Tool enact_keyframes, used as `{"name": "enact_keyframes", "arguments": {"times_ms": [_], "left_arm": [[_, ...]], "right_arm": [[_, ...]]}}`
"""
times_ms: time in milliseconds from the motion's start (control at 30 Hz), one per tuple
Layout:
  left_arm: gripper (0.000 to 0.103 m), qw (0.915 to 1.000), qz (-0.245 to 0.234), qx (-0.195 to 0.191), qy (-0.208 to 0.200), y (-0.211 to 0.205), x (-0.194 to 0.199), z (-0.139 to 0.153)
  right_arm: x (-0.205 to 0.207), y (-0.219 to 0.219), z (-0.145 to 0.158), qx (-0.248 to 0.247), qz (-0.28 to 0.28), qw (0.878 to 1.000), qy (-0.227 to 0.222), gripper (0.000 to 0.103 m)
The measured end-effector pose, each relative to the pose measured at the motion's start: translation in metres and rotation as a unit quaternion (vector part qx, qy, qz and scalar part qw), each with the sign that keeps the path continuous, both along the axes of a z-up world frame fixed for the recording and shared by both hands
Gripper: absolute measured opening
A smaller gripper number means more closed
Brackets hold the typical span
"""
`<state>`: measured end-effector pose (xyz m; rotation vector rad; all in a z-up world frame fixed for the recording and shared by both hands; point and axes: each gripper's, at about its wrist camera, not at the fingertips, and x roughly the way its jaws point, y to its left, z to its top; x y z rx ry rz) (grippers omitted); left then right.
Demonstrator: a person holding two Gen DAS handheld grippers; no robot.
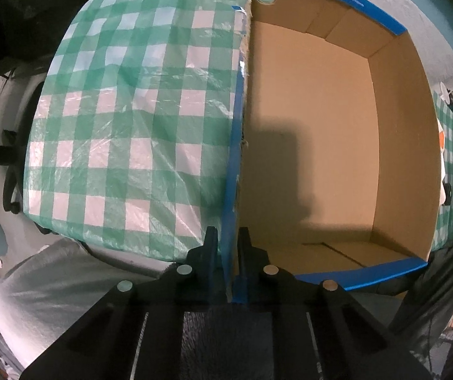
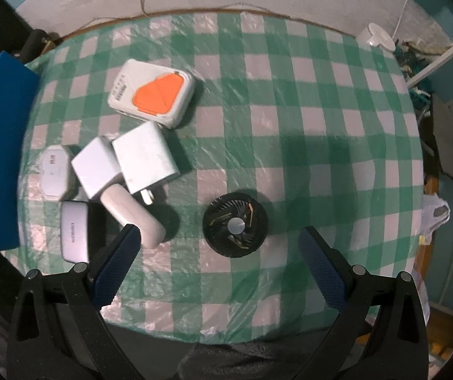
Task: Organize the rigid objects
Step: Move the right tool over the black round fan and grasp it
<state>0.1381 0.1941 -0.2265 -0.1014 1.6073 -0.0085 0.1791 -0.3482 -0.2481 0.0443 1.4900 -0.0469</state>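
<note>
Your left gripper (image 1: 227,243) is pinching the corrugated cardboard box (image 1: 315,145) wall, jaws closed on it; your right gripper (image 2: 218,247), jaws spread, is hovering over the round black finned fan (image 2: 235,223) on the checked plastic-covered table (image 2: 290,126).

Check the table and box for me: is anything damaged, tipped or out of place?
Nothing looks broken or spilled. The white chargers and adapters lie in a loose jumble, some overlapping, left of the round black cooling fan. The blue-edged cardboard box has nothing inside; the left gripper pinches its wall. The right gripper is open.
</note>
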Motion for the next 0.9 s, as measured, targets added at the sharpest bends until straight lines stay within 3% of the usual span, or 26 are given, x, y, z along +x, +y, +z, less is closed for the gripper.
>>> {"name": "enact_keyframes", "arguments": {"times_ms": [233, 400, 600, 733, 900], "left_arm": [[0.006, 0.9999, -0.014, 0.008, 0.007, -0.002, -0.002, -0.002], [0.006, 0.9997, -0.019, 0.013, 0.007, -0.004, -0.003, 0.0], [0.006, 0.9998, -0.016, 0.011, 0.006, -0.002, -0.004, 0.001], [0.006, 0.9998, -0.018, 0.012, 0.006, -0.003, -0.003, 0.001], [0.006, 0.9997, -0.019, 0.014, 0.006, -0.005, -0.005, 0.001]], "right_arm": [[0.018, -0.011, -0.029, -0.005, -0.02, 0.999, 0.042, 0.096], [0.03, -0.017, -0.055, -0.005, -0.03, 0.997, 0.074, 0.085], [0.041, -0.017, -0.069, 0.008, -0.035, 0.996, 0.078, 0.074], [0.041, -0.021, -0.073, 0.013, -0.029, 0.997, 0.073, 0.062], [0.04, -0.019, -0.073, 0.012, -0.03, 0.997, 0.076, 0.062]]}}
